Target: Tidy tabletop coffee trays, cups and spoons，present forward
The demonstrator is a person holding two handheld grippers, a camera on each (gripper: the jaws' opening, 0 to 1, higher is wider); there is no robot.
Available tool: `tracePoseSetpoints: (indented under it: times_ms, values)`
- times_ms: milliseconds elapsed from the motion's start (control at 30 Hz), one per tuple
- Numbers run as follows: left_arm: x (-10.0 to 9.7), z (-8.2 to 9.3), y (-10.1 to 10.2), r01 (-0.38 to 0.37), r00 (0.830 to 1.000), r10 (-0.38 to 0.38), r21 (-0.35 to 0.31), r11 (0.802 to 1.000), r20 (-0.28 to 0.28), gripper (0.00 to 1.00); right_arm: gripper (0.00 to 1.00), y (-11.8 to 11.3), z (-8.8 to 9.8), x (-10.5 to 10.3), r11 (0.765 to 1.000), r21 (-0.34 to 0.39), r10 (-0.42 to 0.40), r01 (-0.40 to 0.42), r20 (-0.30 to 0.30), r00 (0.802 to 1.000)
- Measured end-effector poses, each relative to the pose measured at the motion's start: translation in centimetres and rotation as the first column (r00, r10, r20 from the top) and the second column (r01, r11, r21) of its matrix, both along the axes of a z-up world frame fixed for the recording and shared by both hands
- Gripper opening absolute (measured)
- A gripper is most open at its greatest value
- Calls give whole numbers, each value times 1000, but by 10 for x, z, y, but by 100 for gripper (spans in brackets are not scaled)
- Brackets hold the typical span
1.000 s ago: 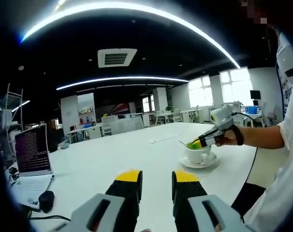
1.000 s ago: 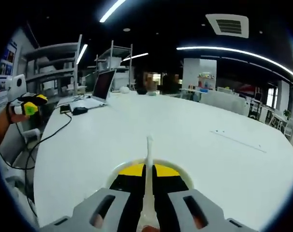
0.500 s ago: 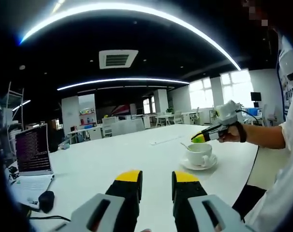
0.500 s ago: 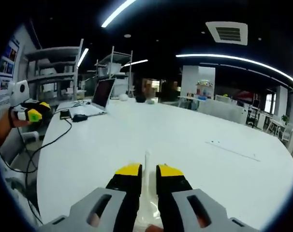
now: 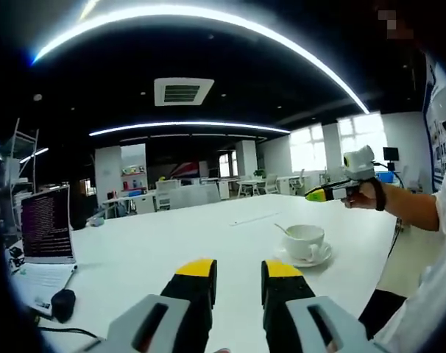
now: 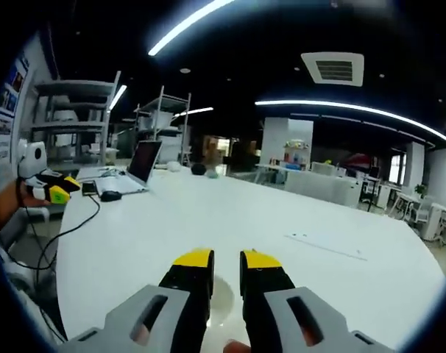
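**Cup, saucer and spoon on white table; both grippers lifted clear**

We list a white cup [image 5: 305, 239] on its saucer [image 5: 304, 257], spoon [image 5: 281, 228] resting in the cup, placed on the white table [image 5: 171, 235] toward its right edge in the left gripper view. Left gripper [image 5: 238, 269]: jaws slightly apart, holding nothing. Right gripper [image 6: 226, 258]: jaws narrowly parted, empty, raised above the cup. Also logged: laptop [image 5: 46, 229], mouse [image 5: 61, 304], cable [image 6: 76, 220].
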State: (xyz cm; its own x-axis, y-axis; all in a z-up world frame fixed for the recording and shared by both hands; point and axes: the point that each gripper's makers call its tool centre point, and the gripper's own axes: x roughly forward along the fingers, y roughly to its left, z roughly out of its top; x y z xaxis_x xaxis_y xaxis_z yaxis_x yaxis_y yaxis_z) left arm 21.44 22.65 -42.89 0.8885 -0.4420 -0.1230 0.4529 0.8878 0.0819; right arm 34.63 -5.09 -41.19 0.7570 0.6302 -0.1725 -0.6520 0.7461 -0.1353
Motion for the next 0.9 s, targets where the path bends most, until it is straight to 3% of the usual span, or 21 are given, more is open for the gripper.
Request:
tracePoseSetpoints:
  times_ms: [233, 467, 800, 900]
  values:
    - [2, -5, -8, 7, 1000, -7, -4, 1000, -7, 26, 16, -36, 5, 0, 998, 17, -59, 58, 14, 998]
    - [7, -2, -2, -27, 1000, 27, -35, 999, 14, 26, 18, -75, 7, -8, 992, 57, -113, 110, 43, 993]
    - [13, 2, 10, -90, 995, 93, -51, 995, 43, 26, 19, -133, 9, -24, 963, 134, -243, 232, 70, 968]
    - [13, 5, 11, -103, 992, 107, -62, 993, 59, 26, 19, -146, 4, -28, 957, 123, -273, 264, 64, 960]
